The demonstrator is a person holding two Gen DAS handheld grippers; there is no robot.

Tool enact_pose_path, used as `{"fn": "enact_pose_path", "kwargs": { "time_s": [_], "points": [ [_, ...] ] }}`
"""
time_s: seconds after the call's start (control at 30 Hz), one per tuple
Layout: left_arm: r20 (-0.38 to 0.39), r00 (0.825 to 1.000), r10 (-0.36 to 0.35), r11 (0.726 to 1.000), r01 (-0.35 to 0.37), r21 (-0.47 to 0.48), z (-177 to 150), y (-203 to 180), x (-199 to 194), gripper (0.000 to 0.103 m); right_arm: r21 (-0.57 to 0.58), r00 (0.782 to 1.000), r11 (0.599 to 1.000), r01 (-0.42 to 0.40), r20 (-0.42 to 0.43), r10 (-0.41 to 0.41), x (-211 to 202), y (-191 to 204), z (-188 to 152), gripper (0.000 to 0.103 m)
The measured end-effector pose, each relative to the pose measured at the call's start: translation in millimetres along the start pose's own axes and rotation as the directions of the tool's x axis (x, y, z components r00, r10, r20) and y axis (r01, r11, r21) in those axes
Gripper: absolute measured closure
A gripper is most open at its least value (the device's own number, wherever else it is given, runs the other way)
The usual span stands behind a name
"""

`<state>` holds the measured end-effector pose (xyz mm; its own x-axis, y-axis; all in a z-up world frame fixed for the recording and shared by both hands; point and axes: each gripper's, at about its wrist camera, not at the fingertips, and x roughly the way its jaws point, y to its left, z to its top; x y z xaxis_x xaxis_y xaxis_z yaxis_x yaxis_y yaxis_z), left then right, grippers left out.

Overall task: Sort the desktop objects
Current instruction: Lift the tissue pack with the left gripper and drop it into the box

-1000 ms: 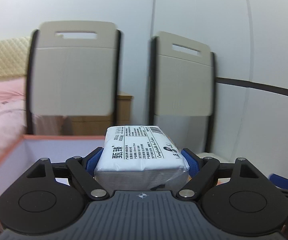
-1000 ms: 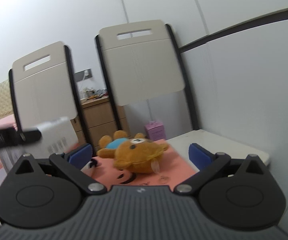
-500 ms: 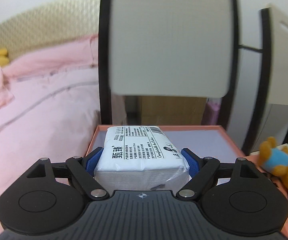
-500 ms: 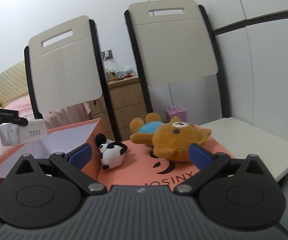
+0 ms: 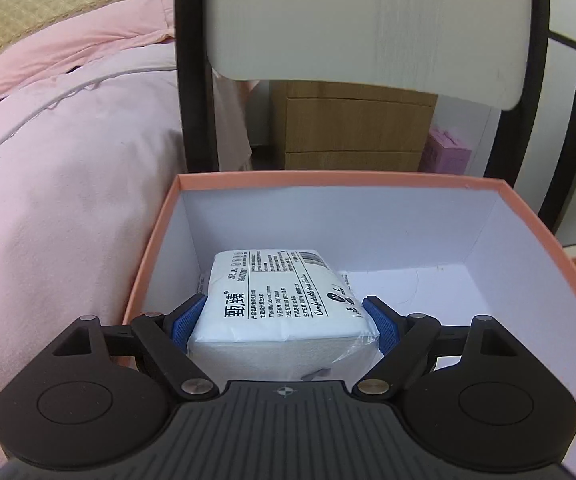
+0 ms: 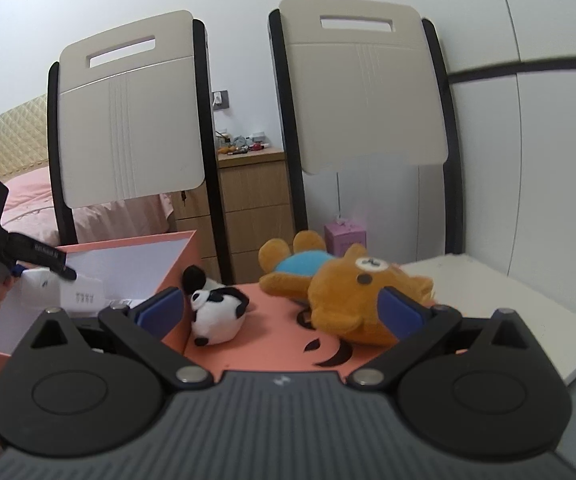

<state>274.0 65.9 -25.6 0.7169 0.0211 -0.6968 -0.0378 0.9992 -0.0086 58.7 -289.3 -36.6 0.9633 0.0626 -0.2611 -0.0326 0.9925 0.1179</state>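
The left gripper [image 5: 283, 312] pinches a white tissue pack [image 5: 279, 296] between its blue pads, tilted down into the open pink box [image 5: 352, 178], with the pack low inside, near the box's left wall and front edge. To finish this step well, lower the pack until its underside rests on the box floor, keep it level, and only then spread the jaws; releasing higher would likely let it tumble against the wall (the plastic wrap looks slippery). Draw the fingers straight back up so they do not snag the wrap or the box rim.

The right gripper [image 6: 283, 308] stands spread and empty over the pink lid [image 6: 271, 352], with the brown bear [image 6: 352, 292] and the small panda [image 6: 217, 312] lying on that lid between and beyond its fingers. The bear lies toward the lid's right edge, the panda at its left edge beside the box.

Against a second ago, the left view has swung from the chair backs down into the box, whose floor is now visible, and the pack has gone from above the rim to inside; the grip looks unchanged. In the right view the toys sit closer and the panda is newly in clear sight
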Motion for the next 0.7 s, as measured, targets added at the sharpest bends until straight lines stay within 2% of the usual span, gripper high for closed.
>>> {"fn": "enact_pose_path", "kwargs": {
  "time_s": [0.33,0.5,0.57,0.7],
  "points": [
    [-0.012,1.000,0.018,0.999,-0.017,0.044,-8,-9,3,0.013,-0.020,0.999,0.999,-0.030,-0.030,0.029,6,12,1,0.000],
    [-0.009,1.000,-0.006,1.000,0.006,-0.006,-9,-7,-6,0.012,-0.009,0.998,0.998,-0.061,-0.026,0.060,-1,15,3,0.000],
    [0.017,1.000,0.005,0.999,-0.005,-0.037,-9,-5,-18,0.012,0.000,0.998,0.998,-0.069,-0.013,0.069,-6,16,5,0.000],
    [0.116,0.993,0.011,0.998,-0.003,-0.063,-11,-3,-62,0.012,0.029,0.995,0.994,-0.102,0.007,0.102,-11,18,9,0.000]
  ]
}}
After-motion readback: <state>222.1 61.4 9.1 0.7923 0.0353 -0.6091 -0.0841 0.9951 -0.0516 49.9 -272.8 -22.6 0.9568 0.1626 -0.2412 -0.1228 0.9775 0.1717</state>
